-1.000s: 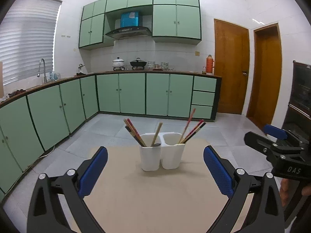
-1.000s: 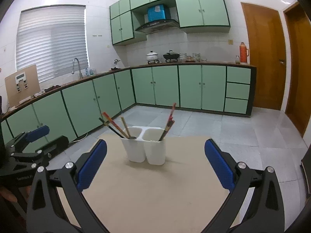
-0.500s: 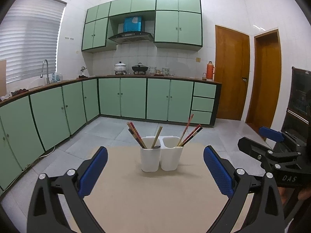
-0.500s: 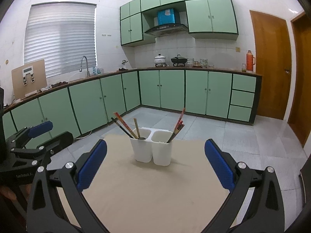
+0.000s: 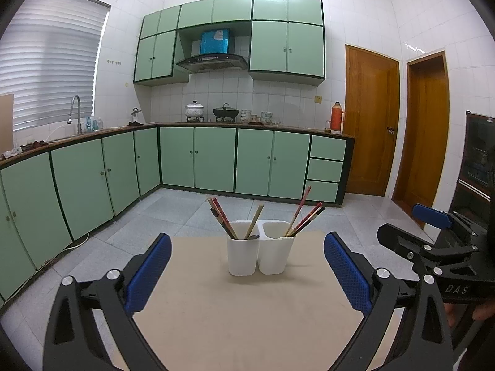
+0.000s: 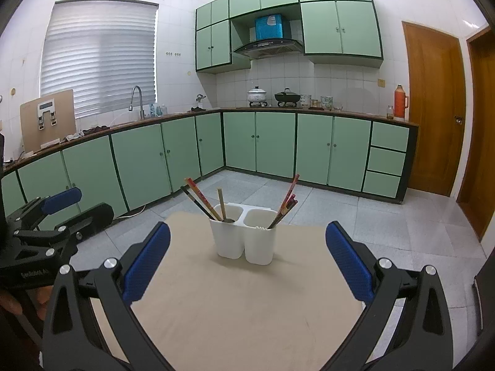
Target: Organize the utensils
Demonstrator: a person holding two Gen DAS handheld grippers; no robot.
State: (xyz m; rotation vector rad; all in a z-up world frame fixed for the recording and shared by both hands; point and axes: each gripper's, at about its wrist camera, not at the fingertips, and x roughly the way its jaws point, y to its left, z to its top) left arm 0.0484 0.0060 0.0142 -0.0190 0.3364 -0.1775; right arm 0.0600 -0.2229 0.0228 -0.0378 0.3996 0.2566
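Observation:
A white two-compartment utensil holder [image 5: 260, 252] [image 6: 244, 241] stands on a beige table [image 5: 247, 315] [image 6: 247, 309]. Its left compartment holds red, dark and wooden chopsticks [image 5: 221, 218] [image 6: 201, 199] and what looks like a spoon. Its right compartment holds red and dark chopsticks [image 5: 304, 216] [image 6: 286, 205]. My left gripper [image 5: 247, 273] is open and empty, short of the holder. My right gripper [image 6: 247, 266] is open and empty, also short of the holder. Each gripper shows at the side of the other's view.
The table stands in a kitchen with green cabinets [image 5: 216, 157] along the far wall and left side. Wooden doors [image 5: 371, 120] are at the right. The grey tiled floor [image 6: 355, 210] lies beyond the table edge.
Both views have tilted upward a little, so the holder sits lower in frame. Both grippers stay open and empty. The holder and chopsticks have not moved.

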